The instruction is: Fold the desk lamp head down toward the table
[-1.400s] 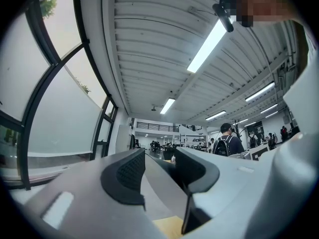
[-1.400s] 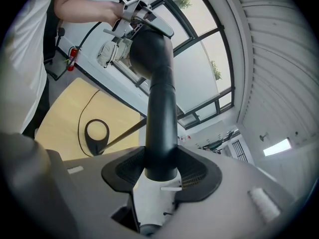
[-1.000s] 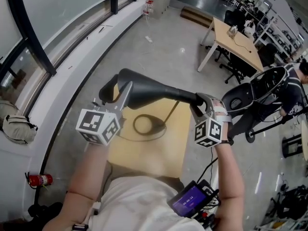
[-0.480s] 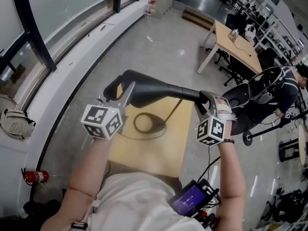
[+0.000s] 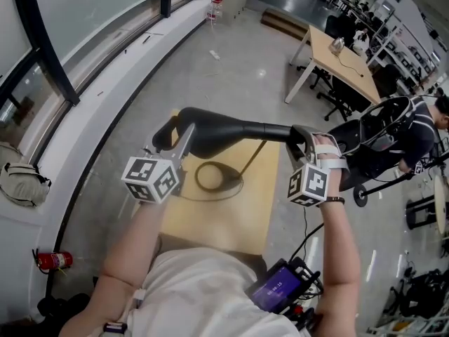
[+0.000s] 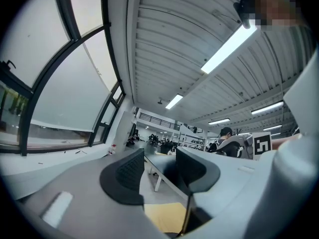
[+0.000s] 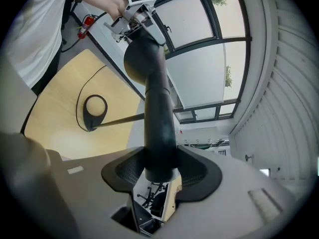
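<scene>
The black lamp head (image 5: 224, 132) hangs nearly level above a small wooden table (image 5: 231, 223). Its ring base (image 5: 217, 177) sits on the table, and a thin rod rises from the base to the head. My right gripper (image 5: 298, 140) is shut on the narrow neck end, which fills the gap between its pads (image 7: 160, 171). My left gripper (image 5: 172, 135) is at the wide end, with one finger lying over the top of the lamp head. In the left gripper view its jaws (image 6: 162, 166) stand apart with only the room showing between them. The right gripper view shows the lamp head (image 7: 154, 93), base (image 7: 94, 107) and left gripper (image 7: 133, 21).
A window wall runs along the left, with a bag (image 5: 24, 181) and a red fire extinguisher (image 5: 50, 260) on the floor below it. A wooden desk (image 5: 344, 55) with chairs stands at the far right. A person beside a wheeled frame (image 5: 393, 128) is at the right.
The left gripper and the lamp head's wide end have come down, so the head lies flatter. The right gripper stays on the neck and has rolled a little.
</scene>
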Available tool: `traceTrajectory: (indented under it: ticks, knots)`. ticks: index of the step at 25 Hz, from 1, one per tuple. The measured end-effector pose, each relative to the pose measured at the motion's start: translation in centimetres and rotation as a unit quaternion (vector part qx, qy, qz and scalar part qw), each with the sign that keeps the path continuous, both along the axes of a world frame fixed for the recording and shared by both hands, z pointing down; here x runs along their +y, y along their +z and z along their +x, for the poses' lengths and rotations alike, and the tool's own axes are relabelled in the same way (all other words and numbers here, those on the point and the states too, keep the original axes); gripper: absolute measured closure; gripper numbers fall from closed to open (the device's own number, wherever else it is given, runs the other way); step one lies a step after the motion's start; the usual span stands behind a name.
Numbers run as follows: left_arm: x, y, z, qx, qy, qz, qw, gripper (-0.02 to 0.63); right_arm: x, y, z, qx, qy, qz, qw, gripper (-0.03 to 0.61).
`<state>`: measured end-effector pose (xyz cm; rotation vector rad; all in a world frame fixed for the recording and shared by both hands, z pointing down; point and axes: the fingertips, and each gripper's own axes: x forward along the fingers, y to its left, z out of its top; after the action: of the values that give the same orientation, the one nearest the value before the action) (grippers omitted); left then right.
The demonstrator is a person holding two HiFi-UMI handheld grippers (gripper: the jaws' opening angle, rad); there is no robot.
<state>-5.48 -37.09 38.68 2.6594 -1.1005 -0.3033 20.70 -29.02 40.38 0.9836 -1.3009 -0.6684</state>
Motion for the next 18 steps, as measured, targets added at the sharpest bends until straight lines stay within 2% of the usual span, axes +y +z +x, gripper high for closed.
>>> traceTrajectory:
  ticks: [18]
  knots:
    - [-0.3,4.3,0.6,0.037,0.025,-0.039,0.9982,0.407,-0.3,-0.8,-0.1,0.073,-0.01,-0.012,0.997,0.364]
